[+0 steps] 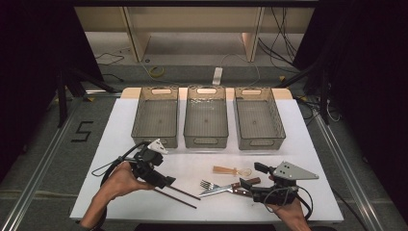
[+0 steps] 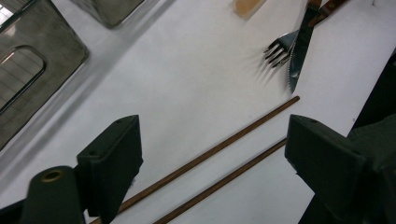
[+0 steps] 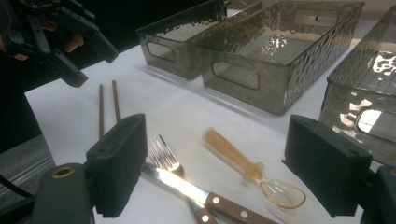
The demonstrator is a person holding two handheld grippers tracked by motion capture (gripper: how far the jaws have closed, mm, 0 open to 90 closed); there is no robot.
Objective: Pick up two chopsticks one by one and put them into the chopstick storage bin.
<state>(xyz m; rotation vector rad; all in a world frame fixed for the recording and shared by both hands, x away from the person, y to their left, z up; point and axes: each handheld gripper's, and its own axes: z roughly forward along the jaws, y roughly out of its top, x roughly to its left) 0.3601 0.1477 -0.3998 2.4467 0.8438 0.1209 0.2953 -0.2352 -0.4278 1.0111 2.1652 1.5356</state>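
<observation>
Two chopsticks (image 2: pixel 210 161) lie between the left hand-held gripper's (image 2: pixel 212 158) spread, empty jaws; right hand-held gripper (image 3: pixel 217 163) spread too.

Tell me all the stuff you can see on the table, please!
bins: three, clear grey, in a row at the table's far side, nothing inside
chopsticks: two, dark brown, lying side by side at the front, by the left gripper
fork: one, silver, front middle, under the knife
knife: one, silver blade, brown handle, lying across the fork
spoon: one, see-through amber, behind the fork and knife
table: one, white top
left gripper: one, black, jaws open above the chopsticks
right gripper: one, black, jaws open near the knife
</observation>
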